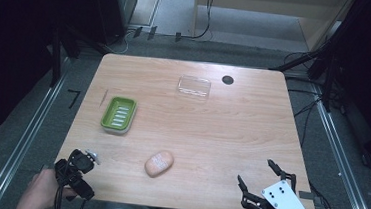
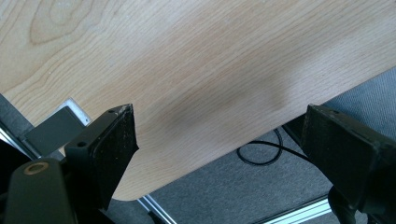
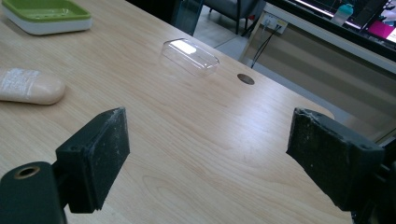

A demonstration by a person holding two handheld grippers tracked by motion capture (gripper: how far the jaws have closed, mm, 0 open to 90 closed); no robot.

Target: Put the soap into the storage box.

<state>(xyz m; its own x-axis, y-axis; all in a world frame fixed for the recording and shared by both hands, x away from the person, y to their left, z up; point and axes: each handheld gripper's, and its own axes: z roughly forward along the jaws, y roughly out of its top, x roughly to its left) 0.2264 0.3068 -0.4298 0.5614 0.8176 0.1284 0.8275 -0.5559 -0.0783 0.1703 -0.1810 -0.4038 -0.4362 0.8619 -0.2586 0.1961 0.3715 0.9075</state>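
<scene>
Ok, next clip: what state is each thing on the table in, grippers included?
Bar of soap: lying flat on the bare table, out of the dish, untouched.
Green soap dish: upright, empty, uncovered.
Clear lid: off the dish, lying on the table apart from it.
Left gripper: open, nothing between the jaws.
Right gripper: open, nothing between the jaws.

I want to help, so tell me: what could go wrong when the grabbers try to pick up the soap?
The soap is rounded and looks smooth, so it might slip from the open right gripper. The green dish is light-looking and may slide if bumped. The clear lid is hard to see, so a gripper could knock it.
</scene>
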